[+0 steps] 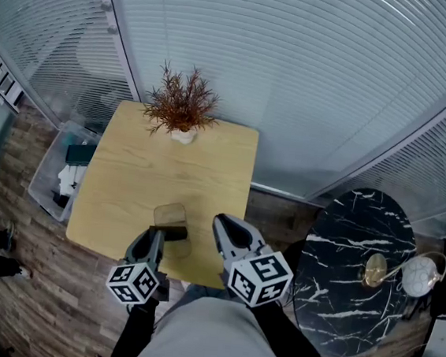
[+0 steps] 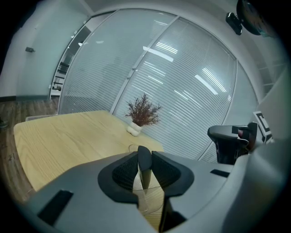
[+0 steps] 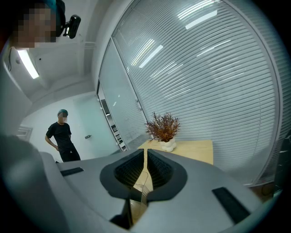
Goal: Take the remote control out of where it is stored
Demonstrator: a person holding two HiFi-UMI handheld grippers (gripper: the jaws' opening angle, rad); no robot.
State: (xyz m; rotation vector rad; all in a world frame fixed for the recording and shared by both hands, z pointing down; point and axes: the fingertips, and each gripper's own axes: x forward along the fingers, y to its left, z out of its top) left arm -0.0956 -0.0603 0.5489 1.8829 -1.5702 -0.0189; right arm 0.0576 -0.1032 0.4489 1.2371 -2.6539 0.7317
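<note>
A black remote control (image 1: 170, 233) lies crosswise over a clear plastic holder (image 1: 175, 215) near the front edge of the light wooden table (image 1: 168, 168). My left gripper (image 1: 156, 236) is shut on the remote. In the left gripper view the remote (image 2: 144, 164) stands as a dark slab pressed between the pads (image 2: 126, 172), with the holder (image 2: 148, 196) just below it. Whether the remote's lower end is still inside the holder I cannot tell. My right gripper (image 1: 220, 222) hovers to the right of the holder, apart from it. Its jaws (image 3: 145, 160) are shut with nothing between them.
A dried plant in a white pot (image 1: 181, 110) stands at the table's far edge. A clear storage bin (image 1: 59, 172) sits on the floor to the left, and a black marble round table (image 1: 357, 259) with a lamp stands at the right. A person (image 3: 61, 136) stands farther off. Blinds cover the glass walls behind.
</note>
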